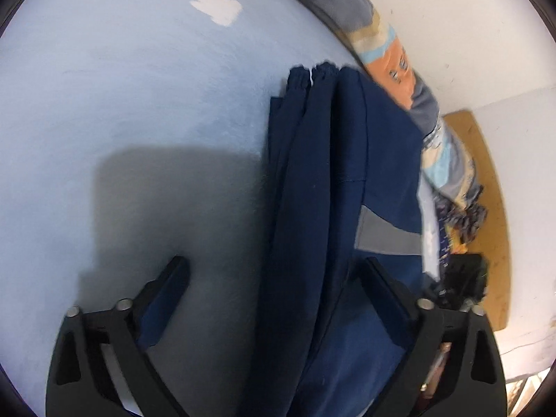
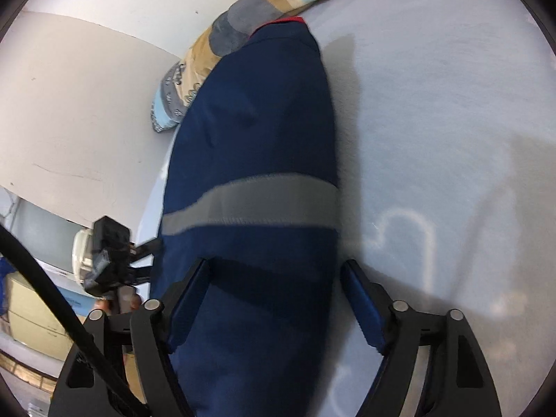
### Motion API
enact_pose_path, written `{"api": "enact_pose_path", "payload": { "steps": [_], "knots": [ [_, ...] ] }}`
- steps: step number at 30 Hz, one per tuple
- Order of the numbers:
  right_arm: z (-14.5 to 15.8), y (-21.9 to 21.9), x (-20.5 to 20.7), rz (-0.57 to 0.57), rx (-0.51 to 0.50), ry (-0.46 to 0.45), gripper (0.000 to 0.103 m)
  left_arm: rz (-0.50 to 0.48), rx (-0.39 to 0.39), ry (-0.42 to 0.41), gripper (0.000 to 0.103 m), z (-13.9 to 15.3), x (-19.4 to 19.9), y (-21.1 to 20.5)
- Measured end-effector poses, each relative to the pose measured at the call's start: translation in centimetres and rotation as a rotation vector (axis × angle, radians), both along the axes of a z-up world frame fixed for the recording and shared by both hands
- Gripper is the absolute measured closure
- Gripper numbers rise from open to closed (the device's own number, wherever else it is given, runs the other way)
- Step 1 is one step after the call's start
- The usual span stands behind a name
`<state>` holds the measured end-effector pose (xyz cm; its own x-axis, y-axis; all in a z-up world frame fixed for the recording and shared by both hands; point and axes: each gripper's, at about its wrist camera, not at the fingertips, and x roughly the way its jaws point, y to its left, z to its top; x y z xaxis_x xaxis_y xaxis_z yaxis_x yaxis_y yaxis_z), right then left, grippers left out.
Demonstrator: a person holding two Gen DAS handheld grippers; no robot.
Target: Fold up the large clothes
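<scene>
We have a big dark blue garment [image 1: 319, 208] lying folded into a long strip on the pale blue bed sheet [image 1: 121, 104], close to the wall side of the bed. Our left hand-held gripper [image 1: 274, 271] is spread wide, with the strip running up between its two fingers but no pad squeezing it. Our right hand-held gripper [image 2: 276, 278] is wide too and sits over the same garment [image 2: 253, 160], one finger on the cloth and the other out over the sheet [image 2: 451, 121], so we hold nothing right now. We think the long fold is done and the next job is to fold the strip shorter. To do that well, we should come down on one end, pinch all the layers together at both corners, lift just a little, and lay that end flat over the other so the edges line up. We should go slow, because soft cloth slides and the layers can slip apart. The garment looks thick and smooth, with a shiny grey band [image 2: 250, 205] across it and a gathered stretchy cuff [image 1: 312, 73] at the far end. A bit of red peeks out at the other end. A striped, patterned blanket [image 1: 399, 69] lies bunched along the wall beside it. The sheet looks soft and a bit fuzzy.
</scene>
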<state>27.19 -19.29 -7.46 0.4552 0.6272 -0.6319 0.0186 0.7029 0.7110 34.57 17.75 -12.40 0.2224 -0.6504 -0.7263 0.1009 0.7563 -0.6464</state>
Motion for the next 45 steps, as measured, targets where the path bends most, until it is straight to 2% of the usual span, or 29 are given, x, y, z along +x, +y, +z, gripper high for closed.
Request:
{"api": "enact_pose_path", "payload": {
  "steps": [4, 6, 7, 9, 10, 11, 13, 14, 18, 25, 28, 30, 31, 32, 33, 34, 35, 37, 39, 41, 45],
  "knots": [
    [-0.2, 1.2, 2.1, 0.033, 0.006, -0.003, 0.017, -0.02, 0.033, -0.018, 0.001, 0.5, 0.6, -2.2],
    [0.0, 2.6, 2.7, 0.063, -0.037, -0.019, 0.018, -0.044, 0.037, -0.05, 0.007, 0.9, 0.7, -4.0],
    [0.3, 3.2, 2.8, 0.077, -0.066, -0.029, 0.021, -0.063, 0.065, -0.067, 0.024, 1.2, 0.5, -5.0],
    [1.5, 4.4, 2.1, 0.108, -0.15, -0.075, 0.04, -0.069, 0.109, -0.087, 0.036, 1.8, 0.2, -5.9],
    [1.9, 4.6, 1.8, 0.115, -0.159, -0.083, 0.045, -0.069, 0.115, -0.095, 0.046, 2.1, 0.1, -6.0],
    [2.5, 4.6, 1.4, 0.123, -0.137, -0.097, 0.056, -0.061, 0.111, -0.101, 0.058, 2.4, -0.2, -5.7],
    [3.6, 5.4, 0.6, 0.132, -0.162, -0.109, 0.059, -0.042, 0.06, -0.096, 0.072, 3.3, -1.1, -4.6],
    [4.0, 5.9, 0.2, 0.135, -0.171, -0.118, 0.06, -0.04, 0.062, -0.101, 0.074, 3.9, -1.6, -4.3],
    [5.8, 6.9, -2.0, 0.139, -0.116, -0.149, 0.062, -0.033, 0.133, -0.145, 0.075, 6.2, -4.7, -4.0],
    [9.5, 8.3, -7.3, 0.17, -0.069, -0.153, 0.063, 0.004, 0.151, -0.189, 0.075, 10.0, -11.3, -2.3],
    [8.9, 8.4, -8.8, 0.173, -0.072, -0.1, 0.063, -0.006, 0.16, -0.164, 0.075, 9.3, -13.0, -2.1],
    [6.8, 8.4, -8.7, 0.166, -0.109, -0.047, 0.063, -0.011, 0.209, -0.107, 0.075, 6.6, -13.0, -2.8],
    [5.5, 8.3, -8.5, 0.161, -0.136, -0.016, 0.061, -0.013, 0.244, -0.096, 0.067, 5.8, -12.8, -3.2],
    [3.9, 8.4, -8.3, 0.159, -0.191, 0.008, 0.052, -0.013, 0.303, -0.092, 0.051, 4.9, -12.5, -3.9],
    [2.5, 8.2, -8.2, 0.147, -0.253, 0.016, 0.04, -0.008, 0.342, -0.092, 0.045, 4.2, -12.3, -4.2],
    [2.0, 8.0, -7.8, 0.137, -0.255, 0.018, 0.038, 0.004, 0.341, -0.089, 0.041, 4.2, -12.3, -4.0],
    [2.0, 7.1, -7.8, 0.119, -0.22, 0.029, 0.035, 0.011, 0.334, -0.091, 0.041, 4.5, -12.4, -3.8],
    [3.1, 6.0, -8.4, 0.105, -0.219, 0.053, 0.035, 0.043, 0.362, -0.135, 0.041, 6.1, -13.0, -3.0],
    [4.8, 5.4, -9.2, 0.102, -0.262, 0.035, 0.035, 0.119, 0.438, -0.223, 0.035, 8.2, -14.9, -1.4],
    [7.5, 5.4, -11.3, 0.056, -0.387, -0.053, 0.035, 0.18, 0.483, -0.289, 0.032, 9.4, -16.6, -0.9],
    [11.4, 8.2, -15.5, 0.103, -0.612, -0.263, 0.035, 0.248, 0.606, -0.416, 0.031, 10.1, -21.0, -3.1]
  ]
}}
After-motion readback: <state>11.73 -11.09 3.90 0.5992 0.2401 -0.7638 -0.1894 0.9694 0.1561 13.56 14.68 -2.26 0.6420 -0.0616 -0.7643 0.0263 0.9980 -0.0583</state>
